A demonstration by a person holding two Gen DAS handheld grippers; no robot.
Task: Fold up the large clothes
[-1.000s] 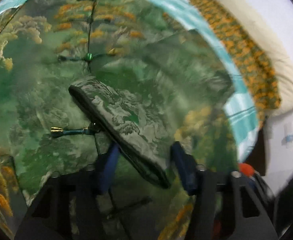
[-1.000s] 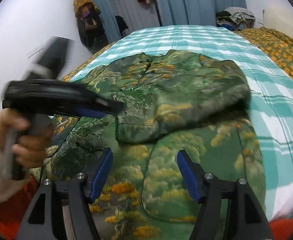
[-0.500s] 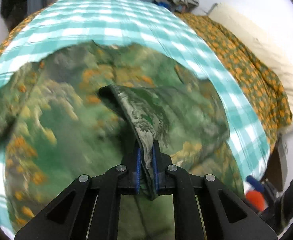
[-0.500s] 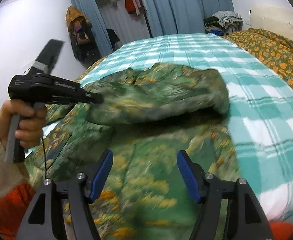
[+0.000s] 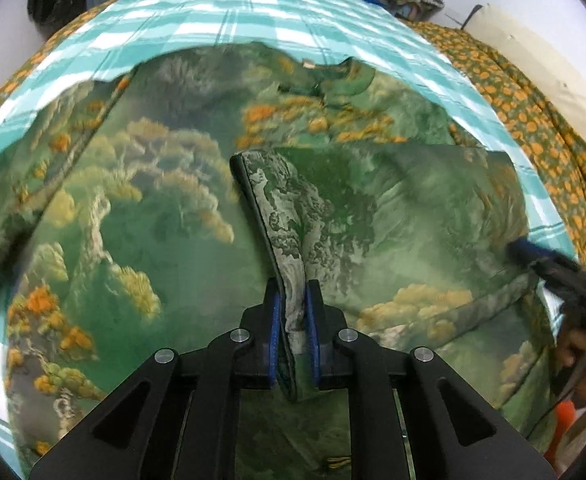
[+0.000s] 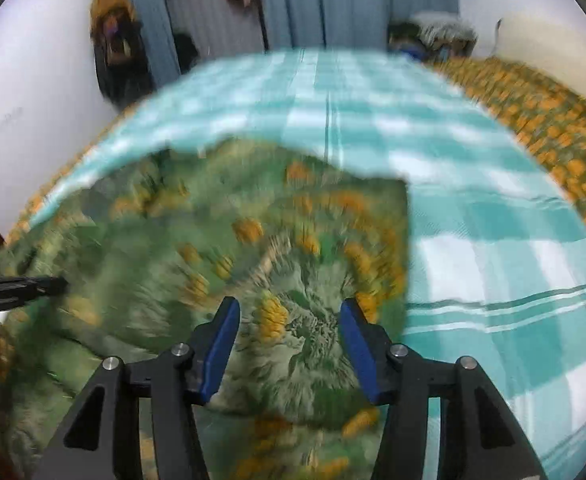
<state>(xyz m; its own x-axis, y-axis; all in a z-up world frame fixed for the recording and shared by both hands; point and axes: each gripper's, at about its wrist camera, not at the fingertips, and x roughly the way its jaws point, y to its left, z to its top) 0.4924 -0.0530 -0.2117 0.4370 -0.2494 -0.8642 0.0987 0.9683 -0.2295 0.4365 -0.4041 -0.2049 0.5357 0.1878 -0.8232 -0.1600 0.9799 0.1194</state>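
Observation:
A large green garment (image 5: 153,220) with cloud and orange tree print lies spread on the bed. My left gripper (image 5: 293,320) is shut on the sleeve cuff (image 5: 281,216), which runs up from the jaws with the sleeve folded across the body. My right gripper (image 6: 289,344) is open and empty just above the garment (image 6: 253,248) near its right side, blurred by motion. It also shows at the right edge of the left wrist view (image 5: 533,252). The left gripper shows at the left edge of the right wrist view (image 6: 21,288).
The bed has a teal checked sheet (image 6: 473,220). An orange-patterned blanket (image 5: 533,120) and a cream pillow (image 5: 541,56) lie along the right. Curtains (image 6: 333,0) and hanging clothes (image 6: 113,40) stand beyond the far end.
My left gripper closed on the sleeve cuff and carried it over the garment's body. My right gripper, still open, moved forward and down over the garment's right part.

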